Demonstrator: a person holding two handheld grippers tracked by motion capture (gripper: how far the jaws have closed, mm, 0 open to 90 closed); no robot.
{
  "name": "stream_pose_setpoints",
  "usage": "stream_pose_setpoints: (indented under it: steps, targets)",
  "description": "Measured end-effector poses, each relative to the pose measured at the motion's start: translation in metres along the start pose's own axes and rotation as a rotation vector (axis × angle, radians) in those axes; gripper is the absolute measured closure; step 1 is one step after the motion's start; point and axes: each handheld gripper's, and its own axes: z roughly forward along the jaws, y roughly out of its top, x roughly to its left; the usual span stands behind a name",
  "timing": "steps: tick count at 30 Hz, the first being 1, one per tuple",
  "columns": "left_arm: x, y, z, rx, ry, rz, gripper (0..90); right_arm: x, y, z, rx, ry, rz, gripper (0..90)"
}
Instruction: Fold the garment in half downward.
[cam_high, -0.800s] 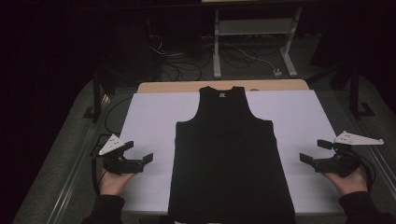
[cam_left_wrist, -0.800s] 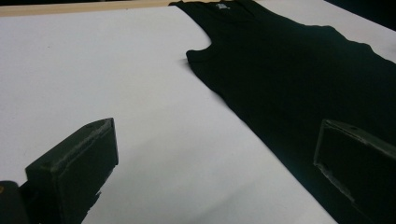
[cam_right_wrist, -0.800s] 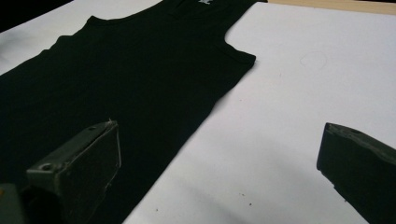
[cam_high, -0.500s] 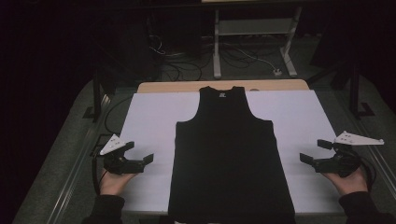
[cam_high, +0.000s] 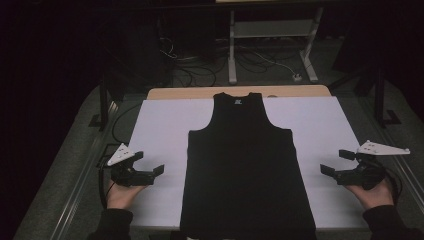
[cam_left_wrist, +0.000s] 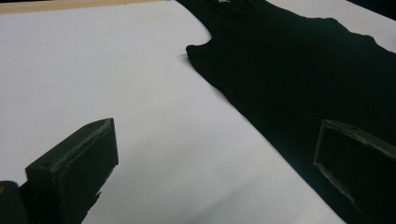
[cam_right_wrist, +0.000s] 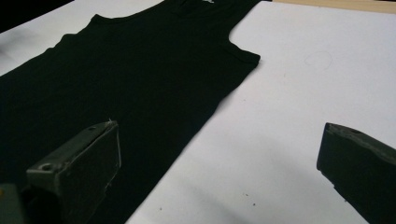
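A black tank top (cam_high: 246, 165) lies flat mid-table, long axis 12 to 6 o'clock; the left gripper (cam_high: 150, 171) at 9 and right gripper (cam_high: 332, 169) at 3 flank it, jaws spread, equally near.

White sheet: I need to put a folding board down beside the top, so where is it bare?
The white sheet is bare left of the black tank top, ahead of the left gripper. A matching strip lies between it and the right gripper. The middle is covered.
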Motion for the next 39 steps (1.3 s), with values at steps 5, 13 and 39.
stream_pose_setpoints:
  steps: [5, 13, 39]
  targets:
    - [-0.001, 0.001, 0.000, 0.000, 0.007, 0.006, 0.0, 0.000, 0.002, -0.001, -0.004, 0.001, 0.002, 0.0]
    - [-0.001, 0.002, 0.002, 0.043, 0.015, 0.042, 0.0, -0.001, 0.004, 0.002, 0.013, -0.004, 0.001, 0.0]
    - [0.002, 0.038, 0.004, 0.082, 0.002, 0.093, 0.0, -0.005, 0.030, 0.005, 0.048, 0.005, -0.023, 0.0]
